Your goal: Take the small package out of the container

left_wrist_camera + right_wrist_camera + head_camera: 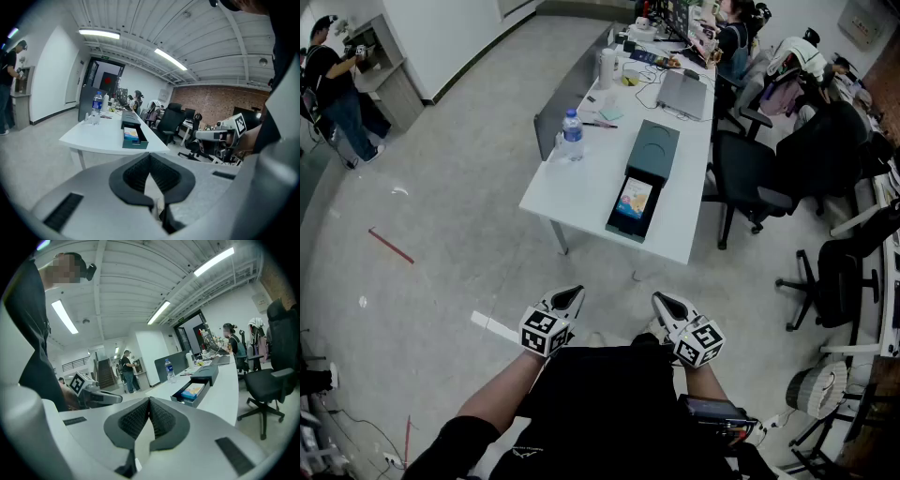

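Head view, looking steeply down: you stand on the grey floor a little way back from the near end of a long white table (581,192), with the left gripper (570,298) and the right gripper (664,305) held side by side in front of your body, both aimed at the table and well short of it. The dark container (654,150) lies lengthwise on the table, its drawer pulled out towards you, and the small package (634,199) with its colourful face lies flat inside that drawer. A water bottle (572,134) stands upright near the table's left edge, a laptop (682,94) sits further back, and black office chairs (750,169) stand along the right side. Left gripper view: your left jaws are pressed together with nothing between them; beyond them you see the table (93,136), the container (131,123) with the small package (131,135) in the open drawer, the water bottle (97,105), and the right gripper (206,136) off to the side. Right gripper view: your right jaws are also closed on each other and hold nothing; ahead lies the container (208,373) with the small package (193,391) in its drawer, the water bottle (168,370) behind it, the left gripper (110,398) beside you, and a standing person (127,371) in the background.
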